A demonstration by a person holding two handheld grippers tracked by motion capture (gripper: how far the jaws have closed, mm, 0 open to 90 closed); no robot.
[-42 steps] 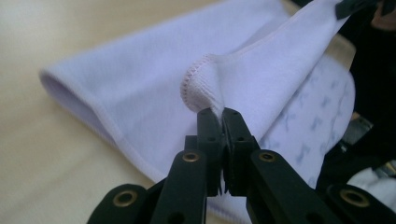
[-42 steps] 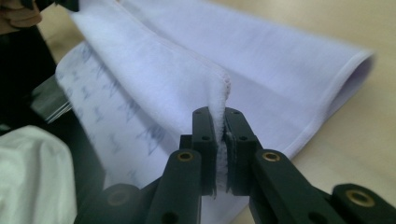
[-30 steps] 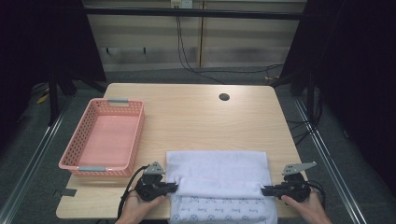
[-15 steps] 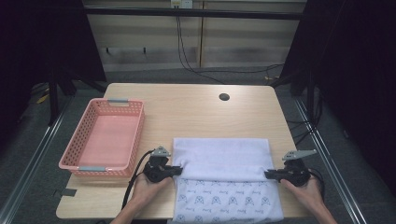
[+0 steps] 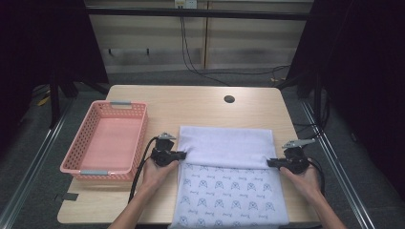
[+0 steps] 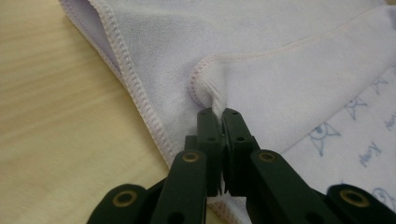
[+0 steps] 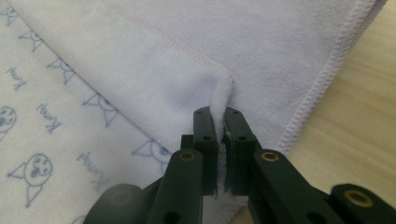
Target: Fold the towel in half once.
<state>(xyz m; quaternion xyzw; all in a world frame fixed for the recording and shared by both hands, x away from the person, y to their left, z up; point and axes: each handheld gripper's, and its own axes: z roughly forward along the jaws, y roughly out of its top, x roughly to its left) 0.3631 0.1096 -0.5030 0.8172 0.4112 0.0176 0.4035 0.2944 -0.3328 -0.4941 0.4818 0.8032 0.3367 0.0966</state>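
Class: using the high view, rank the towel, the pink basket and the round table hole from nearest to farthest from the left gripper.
From the left gripper:
1. Towel: pinched in its jaws, to its right.
2. Pink basket: just to its left.
3. Round hole: far side of the table, toward the right.

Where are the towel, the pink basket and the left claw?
towel (image 5: 224, 145): high view, plain folded-over part.
pink basket (image 5: 136, 138): high view, right wall.
left claw (image 6: 218, 114): left gripper view, jaw tips pinching the towel corner.

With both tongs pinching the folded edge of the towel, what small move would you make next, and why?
Probably draw both corners a little nearer the person, then lower them. The left tongs and right tongs are shut on the towel, whose folded flap leaves the printed half uncovered.
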